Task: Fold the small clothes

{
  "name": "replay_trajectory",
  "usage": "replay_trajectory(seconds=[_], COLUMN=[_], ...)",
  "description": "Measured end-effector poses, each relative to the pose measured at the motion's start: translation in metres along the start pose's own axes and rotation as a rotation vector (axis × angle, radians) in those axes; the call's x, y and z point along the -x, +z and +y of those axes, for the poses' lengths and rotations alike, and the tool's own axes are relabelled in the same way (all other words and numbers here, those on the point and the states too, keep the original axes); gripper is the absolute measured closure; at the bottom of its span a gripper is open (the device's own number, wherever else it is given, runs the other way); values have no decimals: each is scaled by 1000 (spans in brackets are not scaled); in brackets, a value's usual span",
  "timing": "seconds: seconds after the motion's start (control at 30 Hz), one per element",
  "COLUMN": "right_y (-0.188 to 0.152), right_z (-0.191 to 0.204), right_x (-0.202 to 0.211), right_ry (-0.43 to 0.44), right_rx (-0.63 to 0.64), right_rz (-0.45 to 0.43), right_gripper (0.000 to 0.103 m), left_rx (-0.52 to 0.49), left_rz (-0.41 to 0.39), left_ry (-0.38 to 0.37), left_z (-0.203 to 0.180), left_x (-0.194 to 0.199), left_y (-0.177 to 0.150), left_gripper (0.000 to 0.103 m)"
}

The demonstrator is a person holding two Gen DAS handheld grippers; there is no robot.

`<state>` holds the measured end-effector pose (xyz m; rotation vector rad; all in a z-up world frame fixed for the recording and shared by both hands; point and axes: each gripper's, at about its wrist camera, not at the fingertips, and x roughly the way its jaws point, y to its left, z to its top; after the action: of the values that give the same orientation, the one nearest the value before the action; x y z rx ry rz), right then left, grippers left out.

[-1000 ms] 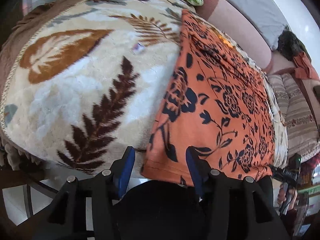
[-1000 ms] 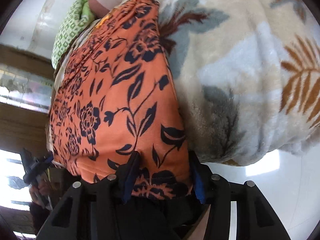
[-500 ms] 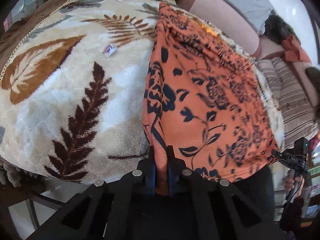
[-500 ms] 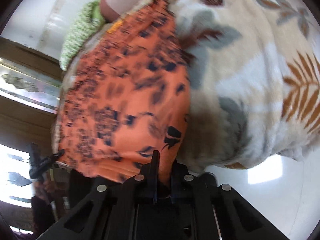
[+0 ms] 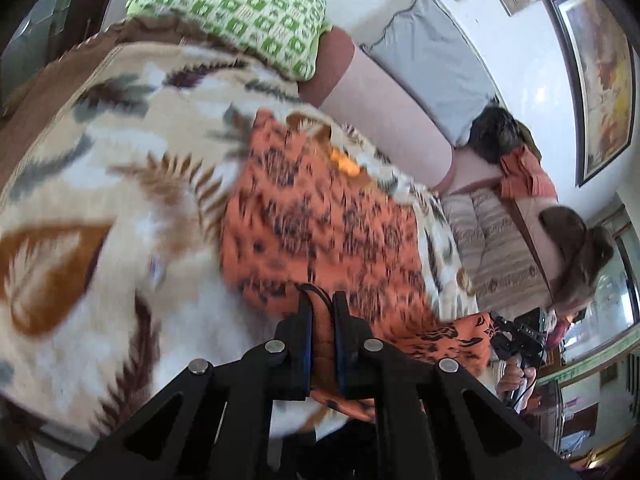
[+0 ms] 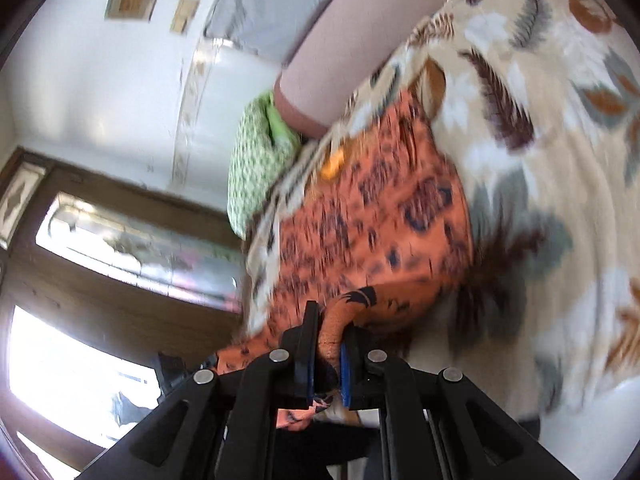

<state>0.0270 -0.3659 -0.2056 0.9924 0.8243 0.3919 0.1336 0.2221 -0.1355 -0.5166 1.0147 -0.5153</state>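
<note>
Your left gripper (image 5: 321,300) is clamped on a bunched fold of the orange cloth (image 5: 320,216), with the fabric pinched tight between its two black fingers. Your right gripper (image 6: 329,322) is clamped on the same cloth (image 6: 372,232), gripping another bunch at its near edge. In the left view you can see the right gripper (image 5: 516,340) off to the right, at the cloth's far corner, with the near hem stretched between the two.

The cloth lies on the blanket (image 5: 100,200), a cream one with brown and grey leaves. Its near edge is raised off the blanket in both grippers, while the rest lies spread on it toward the pillows. Both views are blurred, so the print on the cloth shows only as dark marks on orange.

Beyond the cloth a green checked pillow (image 5: 240,12) sits at the head of the blanket, just beside a pink bolster (image 5: 380,108). A grey pillow (image 5: 432,60) leans against the wall behind the bolster. The green pillow (image 6: 256,168) and bolster (image 6: 360,32) show in the right view too
</note>
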Motion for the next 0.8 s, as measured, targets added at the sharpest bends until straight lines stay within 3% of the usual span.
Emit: replay_trajectory(seconds=[0.27, 0.4, 0.5, 0.63, 0.73, 0.77, 0.8], right_y=[128, 200, 243, 273, 277, 276, 274], right_z=[1, -15, -40, -82, -111, -118, -122], right_x=[-68, -124, -172, -226, -243, -240, -232], right_ry=[-32, -68, -100, -137, -125, -97, -74], right_rx=[-48, -91, -155, -282, -357, -366, -368], right_rz=[-98, -144, -174, -150, -132, -150, -181], right_gripper=[94, 94, 94, 88, 77, 72, 59], left_rx=[45, 105, 132, 248, 292, 290, 290], left_rz=[10, 14, 25, 56, -30, -57, -110], left_ry=[75, 135, 207, 271, 190, 181, 192], left_z=[8, 28, 46, 84, 99, 99, 98], left_x=[-88, -160, -217, -266, -257, -250, -236], left_y=[119, 189, 220, 220, 208, 205, 202], left_gripper=[94, 94, 94, 91, 90, 89, 82])
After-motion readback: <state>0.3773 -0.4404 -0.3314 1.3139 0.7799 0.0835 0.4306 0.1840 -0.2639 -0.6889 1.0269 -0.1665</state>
